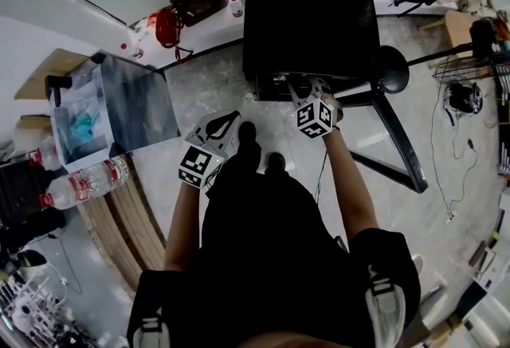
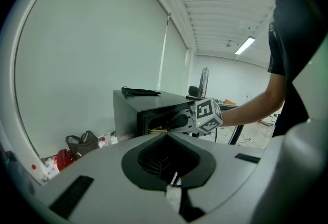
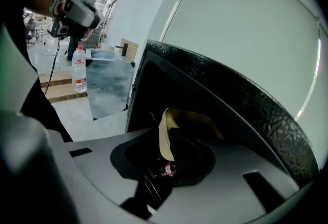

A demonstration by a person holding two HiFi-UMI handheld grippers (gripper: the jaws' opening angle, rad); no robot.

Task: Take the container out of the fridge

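A black fridge (image 1: 311, 20) stands on the floor ahead of me, its open front facing me. My right gripper (image 1: 307, 90) reaches into that opening. In the right gripper view the gripper (image 3: 161, 177) is shut on the near wall of a tan container (image 3: 166, 130) inside the dark fridge (image 3: 230, 95). A small red-capped item (image 3: 166, 170) shows low in the hollow of the jaws. My left gripper (image 1: 231, 117) hangs in the air left of the fridge. Its jaws (image 2: 171, 177) are shut with nothing between them. The left gripper view also shows the fridge (image 2: 133, 110) and the right gripper (image 2: 177, 123).
A dark glass panel (image 1: 135, 103) and a clear box (image 1: 80, 127) stand at the left. Water bottles (image 1: 84, 183) lie on a wooden bench (image 1: 119, 219). Bags (image 1: 199, 0) sit by the far wall. A black stool and frame (image 1: 390, 72) stand right of the fridge.
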